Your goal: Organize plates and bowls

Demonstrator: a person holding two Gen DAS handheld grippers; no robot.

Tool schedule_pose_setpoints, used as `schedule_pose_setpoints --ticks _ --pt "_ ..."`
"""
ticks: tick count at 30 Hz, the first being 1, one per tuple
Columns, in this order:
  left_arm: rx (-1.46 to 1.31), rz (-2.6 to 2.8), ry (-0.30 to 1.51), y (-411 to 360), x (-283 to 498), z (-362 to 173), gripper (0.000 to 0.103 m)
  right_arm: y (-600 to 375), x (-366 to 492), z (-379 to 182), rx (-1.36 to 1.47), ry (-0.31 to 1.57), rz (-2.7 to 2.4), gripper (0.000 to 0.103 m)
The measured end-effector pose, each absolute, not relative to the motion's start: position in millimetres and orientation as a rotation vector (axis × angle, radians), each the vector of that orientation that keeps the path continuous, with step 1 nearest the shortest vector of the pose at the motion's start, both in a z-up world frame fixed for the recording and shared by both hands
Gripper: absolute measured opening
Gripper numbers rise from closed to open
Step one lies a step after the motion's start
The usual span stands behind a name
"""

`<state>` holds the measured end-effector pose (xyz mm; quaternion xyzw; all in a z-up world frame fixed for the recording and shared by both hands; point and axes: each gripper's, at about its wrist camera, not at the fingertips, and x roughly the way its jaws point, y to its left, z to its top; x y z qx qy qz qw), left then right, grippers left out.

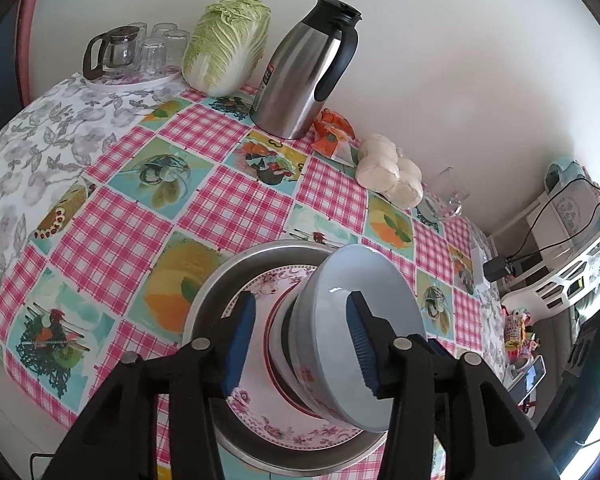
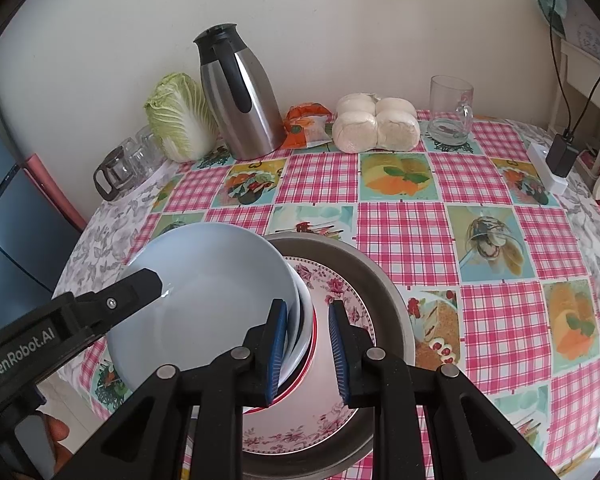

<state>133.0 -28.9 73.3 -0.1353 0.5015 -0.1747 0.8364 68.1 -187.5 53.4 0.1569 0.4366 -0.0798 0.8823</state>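
A metal basin (image 1: 220, 280) (image 2: 384, 280) holds a floral plate (image 1: 268, 416) (image 2: 340, 292) with stacked bowls on it. The top pale blue bowl (image 1: 364, 292) (image 2: 208, 292) sits tilted over white bowls with a red rim (image 1: 278, 344) (image 2: 306, 328). My left gripper (image 1: 304, 340) is open, its jaws wide around the blue bowl's wall, one pad (image 1: 362, 340) inside the bowl; it also shows in the right wrist view (image 2: 140, 284). My right gripper (image 2: 308, 348) is open, its jaws straddling the rims of the stacked bowls.
Along the wall stand a steel thermos jug (image 1: 304, 68) (image 2: 240, 92), a napa cabbage (image 1: 228, 40) (image 2: 180, 120), bagged buns (image 2: 376, 124), an orange packet (image 2: 306, 124), a glass mug (image 2: 450, 110), and a tray of glasses with a small teapot (image 1: 132, 56). The checked tablecloth (image 2: 404, 236) covers the table.
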Motion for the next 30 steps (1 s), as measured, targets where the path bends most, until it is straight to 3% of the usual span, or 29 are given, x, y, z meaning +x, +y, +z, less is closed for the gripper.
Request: schedule_pose_setpoints --ticks 6,11,15,18,26,30 --pt "-0.255 -0.346 1.040 -26.5 131.4 77.6 0.056 -187.3 63.2 63.2 0.325 0.873 -0.162 0.024" --pt "-0.230 -0.313 1.028 -25.4 131.0 78.9 0.067 -191.3 59.5 69.8 0.330 0.858 -0.173 0.024" --pt "-0.208 -0.290 1.021 -24.6 130.7 79.4 0.070 -195.3 58.1 72.2 0.331 0.854 -0.195 0.043" --pt "-0.181 -0.259 1.003 -23.8 130.5 80.5 0.082 -198.7 57.3 71.7 0.338 0.856 -0.207 0.046" --pt "-0.134 -0.183 0.980 -17.1 132.7 77.5 0.092 -205.5 56.4 71.4 0.351 0.850 -0.239 0.073" --pt "-0.108 -0.174 0.968 -18.8 132.2 77.1 0.095 -209.1 57.5 69.2 0.356 0.856 -0.249 0.081"
